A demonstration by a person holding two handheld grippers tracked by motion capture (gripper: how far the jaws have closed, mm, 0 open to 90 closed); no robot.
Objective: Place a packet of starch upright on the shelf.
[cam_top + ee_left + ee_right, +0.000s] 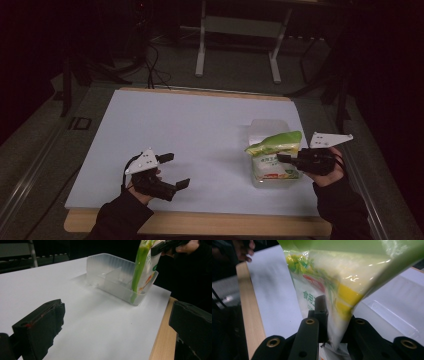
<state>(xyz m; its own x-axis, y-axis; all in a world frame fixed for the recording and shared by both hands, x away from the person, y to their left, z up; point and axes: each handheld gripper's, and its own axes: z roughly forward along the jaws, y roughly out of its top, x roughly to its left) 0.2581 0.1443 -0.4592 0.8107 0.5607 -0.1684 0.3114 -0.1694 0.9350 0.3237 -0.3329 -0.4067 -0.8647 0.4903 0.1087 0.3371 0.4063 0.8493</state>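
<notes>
A green and white plastic bag (274, 145) of white grains stands in the near end of a translucent plastic bin (270, 125) at the table's right. My right gripper (282, 158) is shut on the bag's right side, near the top. In the right gripper view the jaws pinch the bag (329, 280) between them, with my right gripper (332, 325) at its lower edge. My left gripper (176, 170) rests open near the front left, well apart from the bin. In the left gripper view the divided bin (112, 277) and the bag (141, 267) sit ahead of its wide-spread jaws.
A white sheet (200, 140) covers the table, with a wooden edge (200, 222) at the front. Beyond the far edge a white desk frame (237, 40) and cables (152, 65) stand on the dark floor. Open sheet lies between the two grippers.
</notes>
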